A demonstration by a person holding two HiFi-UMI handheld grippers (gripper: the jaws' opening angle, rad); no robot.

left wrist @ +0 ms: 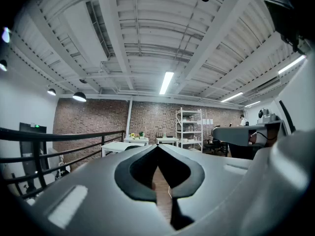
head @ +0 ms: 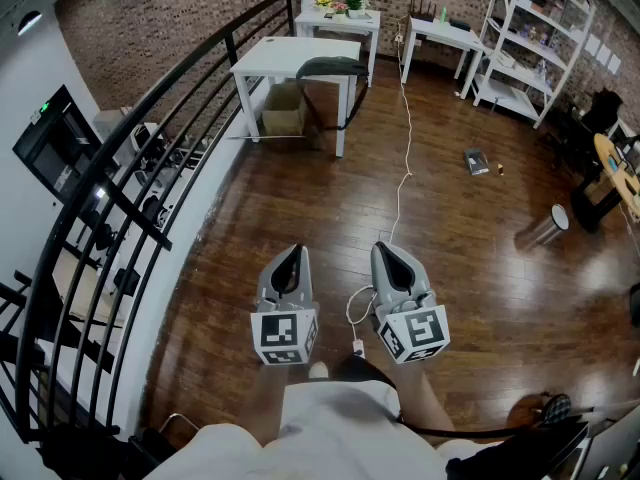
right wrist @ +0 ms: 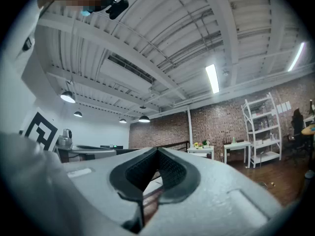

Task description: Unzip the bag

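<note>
A dark bag [head: 330, 66] lies on a white table [head: 270, 60] far across the room in the head view. Both grippers are held close to the person's body, over the wooden floor and far from the bag. The left gripper [head: 295, 252] points forward with its jaws shut and nothing between them. The right gripper [head: 386, 249] sits beside it, also shut and empty. In the left gripper view the left gripper [left wrist: 157, 147] has its tips closed against the brick wall behind. In the right gripper view the right gripper [right wrist: 157, 150] has its tips meeting the same way.
A black railing [head: 150, 168] runs along the left. A white cable [head: 405, 158] trails over the floor from the far tables [head: 440, 33]. A cardboard box [head: 283, 108] stands under the bag's table. White shelving [head: 530, 38] and a metal bin [head: 545, 230] are at the right.
</note>
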